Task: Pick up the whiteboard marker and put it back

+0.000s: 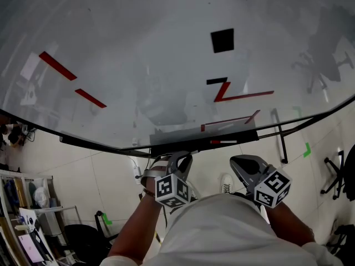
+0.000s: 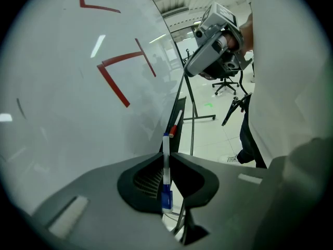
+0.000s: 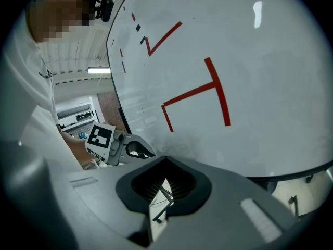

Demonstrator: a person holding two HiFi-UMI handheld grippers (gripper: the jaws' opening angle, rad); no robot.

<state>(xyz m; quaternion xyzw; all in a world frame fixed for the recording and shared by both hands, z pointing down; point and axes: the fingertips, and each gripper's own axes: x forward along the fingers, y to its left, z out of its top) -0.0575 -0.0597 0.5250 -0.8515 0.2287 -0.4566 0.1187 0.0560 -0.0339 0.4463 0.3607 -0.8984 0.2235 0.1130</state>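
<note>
In the left gripper view, the left gripper (image 2: 166, 154) had its jaws closed on a blue whiteboard marker (image 2: 166, 165), which stood upright in the lower middle of the frame with its blue cap at the bottom and its white barrel rising above the jaw tips. Beyond it, toward the centre of the frame, a red-capped marker (image 2: 177, 124) lay in the dark tray (image 2: 170, 134) along the lower edge of the whiteboard (image 2: 62, 87). The right gripper (image 2: 193, 61) showed in the upper right of that view, held in a hand, with an office chair (image 2: 223, 82) on the floor behind it. In the right gripper view, the right gripper's jaws met tip to tip in the lower middle of the frame with nothing held between them; only floor and a thin cable showed through the gap behind the tips. The left gripper appeared at the left of that view, near the board's lower edge. From the head view, both grippers sat in the lower middle of the frame, just below the tray, the left gripper left of centre and the right gripper right of centre. The board filled the upper frame, bearing red lines and a black square (image 1: 222, 40). The held blue marker could not be made out from the head view.
</note>
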